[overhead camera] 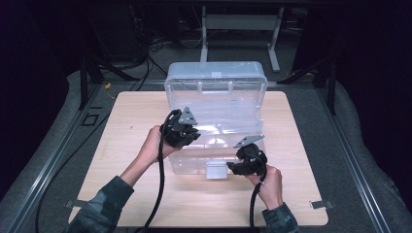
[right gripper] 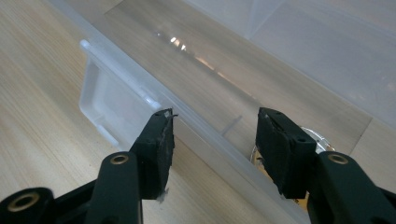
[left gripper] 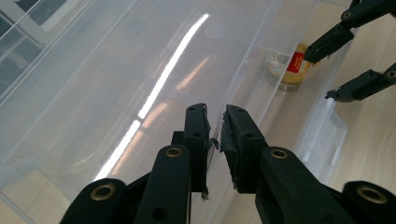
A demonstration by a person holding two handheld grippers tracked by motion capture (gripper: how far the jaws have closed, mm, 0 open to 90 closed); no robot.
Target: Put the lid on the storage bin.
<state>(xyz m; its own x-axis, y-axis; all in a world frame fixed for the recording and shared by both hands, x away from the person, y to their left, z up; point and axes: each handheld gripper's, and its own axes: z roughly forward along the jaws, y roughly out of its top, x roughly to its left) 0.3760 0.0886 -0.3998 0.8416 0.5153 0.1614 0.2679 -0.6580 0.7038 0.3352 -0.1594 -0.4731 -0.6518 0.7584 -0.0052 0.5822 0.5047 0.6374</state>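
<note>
Two tongs are held at a clear plastic box (overhead camera: 216,104) on a light wooden counter (overhead camera: 131,141).

Nearest the person, the right tongs (overhead camera: 232,167) are seen at the box's front wall, just right of its latch (overhead camera: 216,170). In the right gripper view the right tongs are spread, with the front rim (right gripper: 201,126) running between the pads; one pad hangs outside the wall over the counter, the other inside, over the box. Neither pad is seen pressing on the rim. The latch is seen there as a clear flap hanging from the rim, left of the outer pad.

A jar (left gripper: 288,70) with a yellow body and a red label stands on the box floor, close behind the front wall and near the right tongs. In the right gripper view it is partly hidden behind the inner pad (right gripper: 285,151).

Farther in and to the left, the left tongs (overhead camera: 194,138) are held over the box's left part. In the left gripper view they are pressed together on a thin clear edge of the box, which runs up between the pads. The right tongs are seen at the top right of that view, beside the jar.

Farthest back, the lid (overhead camera: 216,75) stands raised at the rear of the box.
</note>
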